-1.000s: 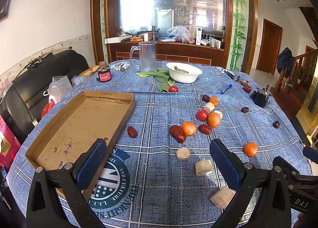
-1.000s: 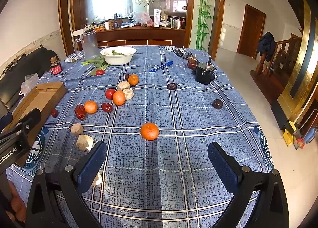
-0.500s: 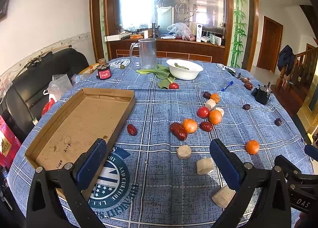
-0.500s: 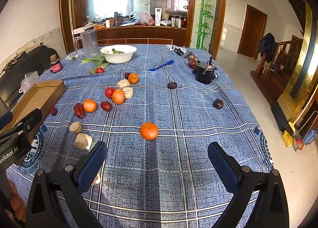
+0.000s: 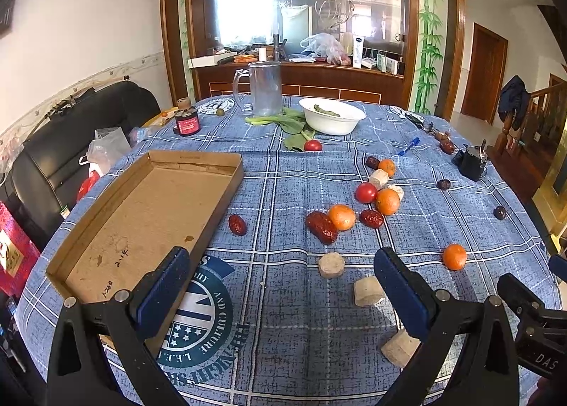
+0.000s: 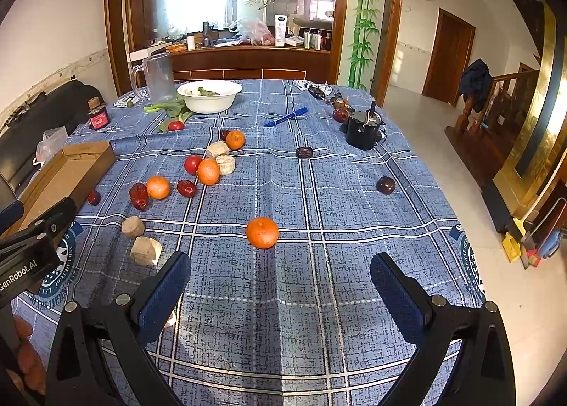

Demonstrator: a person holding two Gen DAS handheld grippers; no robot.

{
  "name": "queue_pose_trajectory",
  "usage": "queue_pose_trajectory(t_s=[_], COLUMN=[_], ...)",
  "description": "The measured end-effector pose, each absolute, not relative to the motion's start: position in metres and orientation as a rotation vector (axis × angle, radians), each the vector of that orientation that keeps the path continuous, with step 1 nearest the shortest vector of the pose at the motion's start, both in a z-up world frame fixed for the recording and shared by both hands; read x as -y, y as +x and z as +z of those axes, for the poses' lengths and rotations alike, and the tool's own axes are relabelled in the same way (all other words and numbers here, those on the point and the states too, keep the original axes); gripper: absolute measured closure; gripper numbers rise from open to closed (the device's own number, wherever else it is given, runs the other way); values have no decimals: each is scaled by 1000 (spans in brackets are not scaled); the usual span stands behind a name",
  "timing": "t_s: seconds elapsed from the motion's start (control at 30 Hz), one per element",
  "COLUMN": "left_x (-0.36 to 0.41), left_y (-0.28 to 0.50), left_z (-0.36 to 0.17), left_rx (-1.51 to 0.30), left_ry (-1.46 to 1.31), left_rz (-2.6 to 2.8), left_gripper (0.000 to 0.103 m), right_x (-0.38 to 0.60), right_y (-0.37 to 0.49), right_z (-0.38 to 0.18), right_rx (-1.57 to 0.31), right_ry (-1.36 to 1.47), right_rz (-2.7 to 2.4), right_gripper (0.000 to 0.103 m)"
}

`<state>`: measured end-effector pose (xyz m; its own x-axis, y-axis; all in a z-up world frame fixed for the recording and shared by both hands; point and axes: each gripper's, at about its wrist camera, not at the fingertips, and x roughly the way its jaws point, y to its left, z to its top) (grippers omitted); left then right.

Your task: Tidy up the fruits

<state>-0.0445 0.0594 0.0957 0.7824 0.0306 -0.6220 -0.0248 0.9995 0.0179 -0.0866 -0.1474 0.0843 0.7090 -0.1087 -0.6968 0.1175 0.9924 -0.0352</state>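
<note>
While we look down at the table, this is what we see.

Room to move: our blue checked tablecloth (image 6: 319,299) is bare right in front of our right gripper, and its edge curves down at 3 o'clock, with floor past it.
Box edge: our cardboard box (image 5: 149,214) lies at 9 o'clock in the left view, its low walls up all round, its near corner under our left blue finger (image 5: 161,291).
Nearest fruit: one round orange (image 6: 262,232) sits alone at 12 o'clock from our right gripper, near it but not touching.
Fruit bunch: two oranges (image 5: 341,217), a red tomato (image 5: 365,192) and wrinkly red dates (image 5: 321,227) lie close together at 1 o'clock in the left view.
Lone date: one red date (image 5: 237,224) lies just beside the box wall.
Pale chunks: tan lumps (image 5: 331,265) lie near our left gripper, at 12 to 1 o'clock.
Far things: a white bowl (image 5: 331,120), a clear jug (image 5: 264,89) and a blue pen (image 6: 285,117) sit at the far side.
Left gripper (image 5: 280,291): held low over the cloth, fingers wide apart, holding nothing.
Right gripper (image 6: 280,287): held low too, fingers wide apart, holding nothing.
</note>
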Motion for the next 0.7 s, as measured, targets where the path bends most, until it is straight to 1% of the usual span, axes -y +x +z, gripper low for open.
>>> queue_pose_trajectory(t_s=[0.7], left_x=[-63], left_y=[-47], left_z=[92], left_rx=[-689], left_ry=[34], left_rz=[68], left_gripper=[0], right_x=[147], right_y=[-88], right_z=[88], right_rx=[-764], right_ry=[0], right_rz=[-89], right_gripper=[1])
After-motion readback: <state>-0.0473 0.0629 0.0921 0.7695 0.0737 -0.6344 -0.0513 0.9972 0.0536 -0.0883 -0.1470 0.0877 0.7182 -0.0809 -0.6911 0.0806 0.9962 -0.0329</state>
